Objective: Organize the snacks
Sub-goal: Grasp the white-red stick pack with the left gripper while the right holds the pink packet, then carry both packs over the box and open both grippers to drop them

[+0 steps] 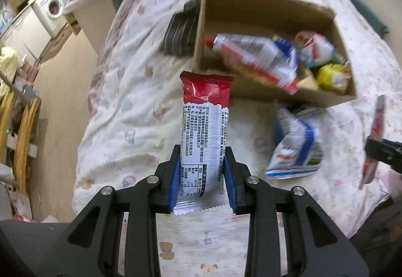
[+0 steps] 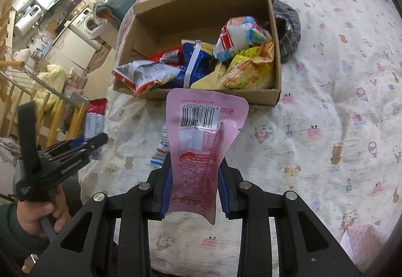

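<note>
While clamped, each tool [image 1: 202, 151] grips 1 packet [image 1: 204, 123].

Box on bed, packets in and before it.

Sat open-topped on the bed [image 2: 326, 101], the box [image 2: 272, 55], with snack packets [image 2: 201, 63] heaped inside toward its near and right walls, far-left corner left bare. Lay against the box's right wall, outside it, a folded cloth [image 2: 289, 25]. Rested on the sheet just before the box, a loose packet [image 1: 296, 141]. Held above the bed, before the box's near wall, a bar [image 1: 204, 131] between the left gripper [image 1: 202, 161] pads. Stood right of it, likewise clamped in the right gripper [image 2: 192, 171], a pouch [image 2: 201, 148], also before the box. Lay beyond the bed's left edge, the floor and a washer [image 1: 54, 6].
</note>
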`<state>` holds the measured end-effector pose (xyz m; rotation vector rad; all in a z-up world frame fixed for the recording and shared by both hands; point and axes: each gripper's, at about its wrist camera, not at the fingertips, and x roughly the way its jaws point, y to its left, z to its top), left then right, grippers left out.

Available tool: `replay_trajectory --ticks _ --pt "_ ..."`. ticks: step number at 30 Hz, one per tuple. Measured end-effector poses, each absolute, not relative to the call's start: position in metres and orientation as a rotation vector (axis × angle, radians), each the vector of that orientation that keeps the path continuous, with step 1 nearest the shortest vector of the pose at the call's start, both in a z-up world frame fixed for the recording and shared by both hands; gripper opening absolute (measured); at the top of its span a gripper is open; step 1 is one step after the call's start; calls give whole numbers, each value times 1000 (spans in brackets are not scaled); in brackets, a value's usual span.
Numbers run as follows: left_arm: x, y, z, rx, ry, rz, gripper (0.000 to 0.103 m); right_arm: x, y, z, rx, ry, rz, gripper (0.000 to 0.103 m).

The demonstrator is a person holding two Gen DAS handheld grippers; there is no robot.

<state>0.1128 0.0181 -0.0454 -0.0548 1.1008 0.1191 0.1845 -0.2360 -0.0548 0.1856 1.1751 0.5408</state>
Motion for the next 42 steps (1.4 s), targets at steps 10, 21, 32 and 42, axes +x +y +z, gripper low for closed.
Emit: replay_trajectory --ticks 10,21,32,42 --pt "143 9 -7 -44 999 65 27 187 -242 -34 231 1086 537 33" --pt "179 10 20 -75 953 7 27 207 -248 -21 274 1034 544 33" --pt "232 16 19 -99 948 -36 27 260 -243 -10 283 973 563 33" --pt "266 24 0 -170 940 -103 27 306 -227 -23 301 973 533 33"
